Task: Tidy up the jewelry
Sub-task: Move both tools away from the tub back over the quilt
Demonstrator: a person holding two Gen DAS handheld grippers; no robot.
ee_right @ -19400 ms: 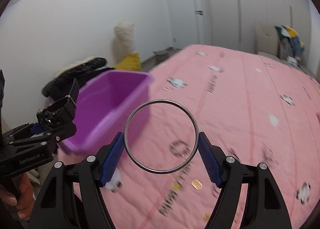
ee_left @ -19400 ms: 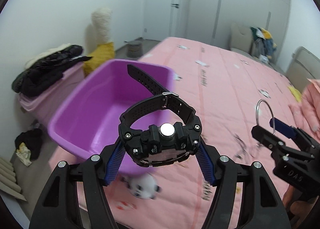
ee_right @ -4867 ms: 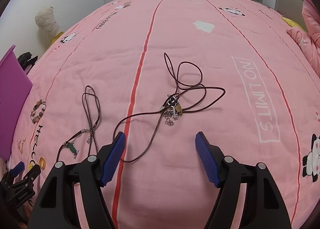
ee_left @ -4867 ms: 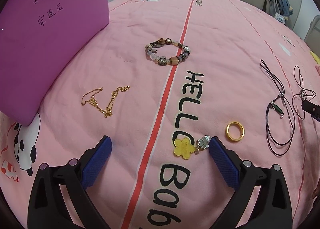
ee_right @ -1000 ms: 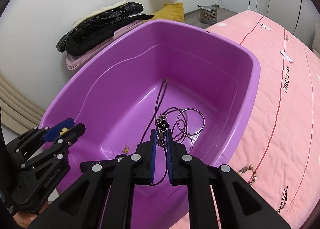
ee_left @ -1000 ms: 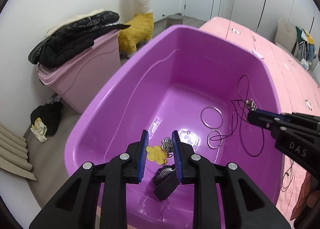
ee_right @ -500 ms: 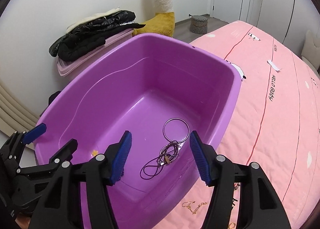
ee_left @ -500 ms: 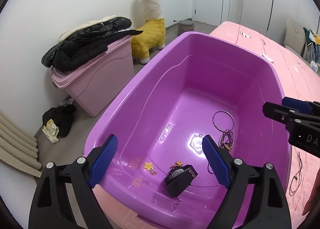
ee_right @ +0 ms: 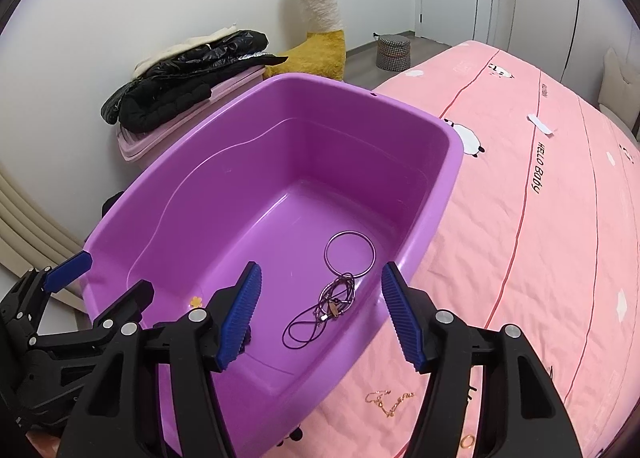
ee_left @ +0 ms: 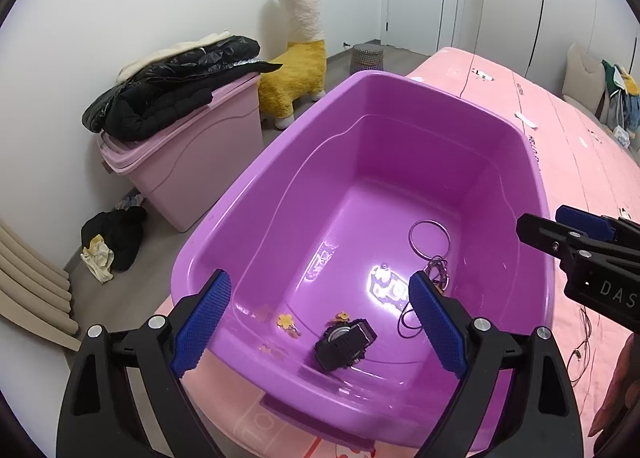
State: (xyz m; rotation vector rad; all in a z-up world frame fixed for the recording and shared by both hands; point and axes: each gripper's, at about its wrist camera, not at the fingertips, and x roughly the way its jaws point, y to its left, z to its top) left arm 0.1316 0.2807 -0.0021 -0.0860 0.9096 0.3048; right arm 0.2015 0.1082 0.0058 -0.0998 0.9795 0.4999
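jewelry [ee_left: 344,342] in purple tub [ee_left: 400,78] | left claw [ee_left: 320,322], right claw [ee_right: 320,314] wide, just opening, empty

The purple tub [ee_left: 532,162] is open at the top — entry from above is unobstructed. Its far half and far corners are bare floor. Obstacles lie toward the near edge: black watch [ee_left: 345,344] at the near wall, yellow flower charm [ee_left: 285,320] beside it, corded necklace [ee_right: 324,310] and metal ring [ee_right: 350,254] toward the right wall. The left gripper [ee_left: 320,328] and right gripper [ee_right: 320,312] hang over the near rim — jaws apart, nothing between them. On the pink bedspread [ee_right: 560,258], a gold chain [ee_right: 388,402] lies beside the tub's near right corner.
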